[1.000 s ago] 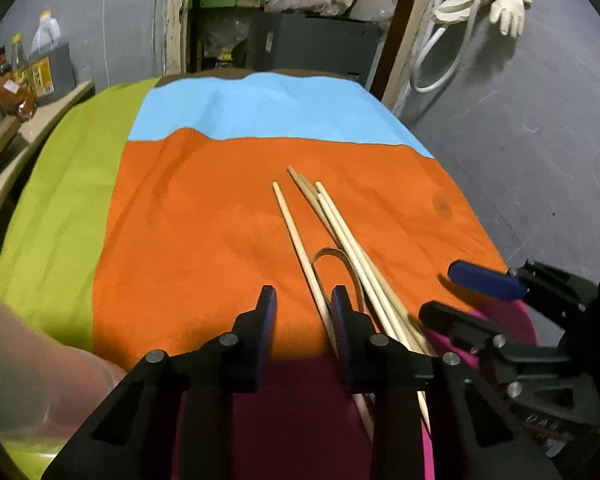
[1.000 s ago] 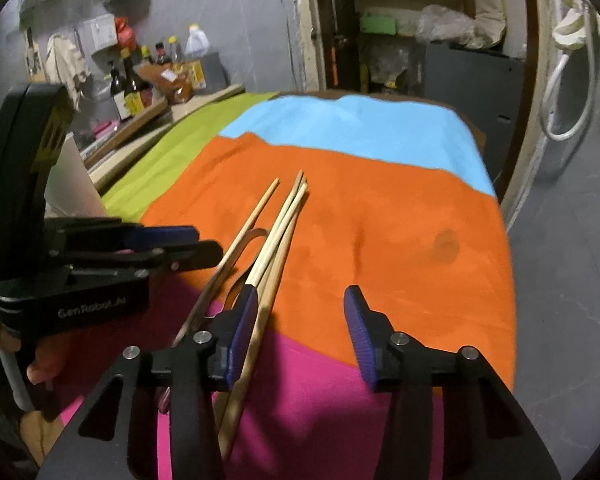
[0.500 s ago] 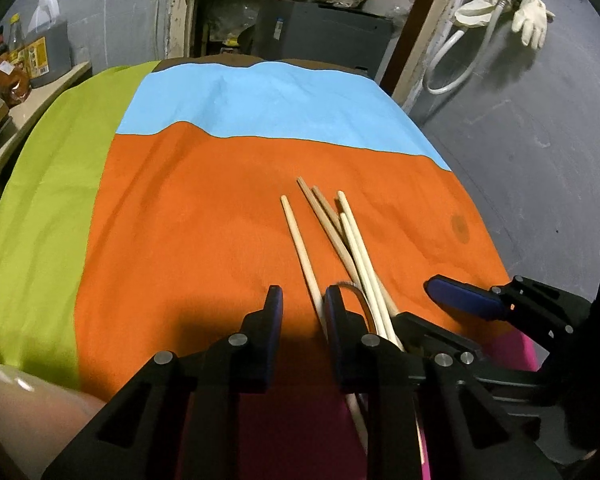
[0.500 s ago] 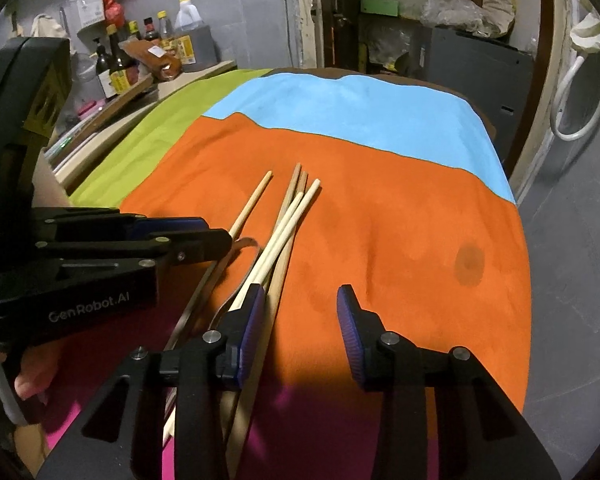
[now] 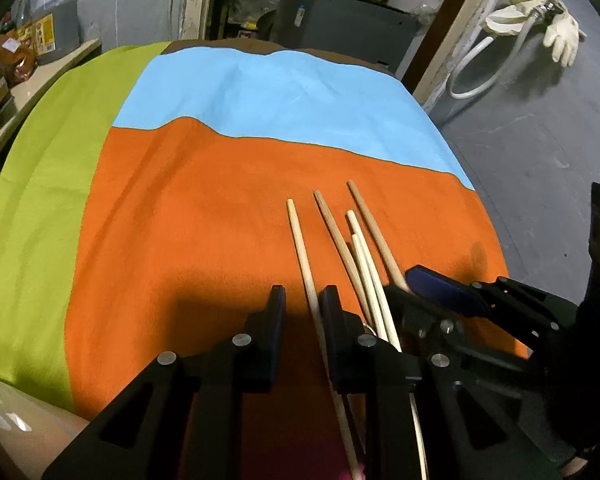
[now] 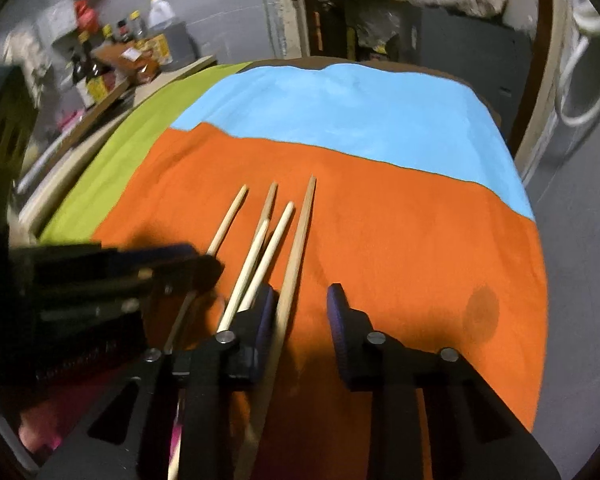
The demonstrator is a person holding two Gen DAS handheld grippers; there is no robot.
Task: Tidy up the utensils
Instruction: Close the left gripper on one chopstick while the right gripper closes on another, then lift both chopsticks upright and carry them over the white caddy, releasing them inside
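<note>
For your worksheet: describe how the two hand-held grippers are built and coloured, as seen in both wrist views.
Both are matte black plastic. The left gripper and right gripper each have two angular fingers with triangular cut-outs, round silver screw heads and dark blue ribbed pads. Seen from the side, the left gripper's body carries blurred pale lettering.

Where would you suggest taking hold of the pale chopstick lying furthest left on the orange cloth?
Grip the pale chopstick on its bare shaft just ahead of the left tongs, coming down from above with one finger on each side. It lies flat and apart from the bundle, so only there is there room either side.
</note>
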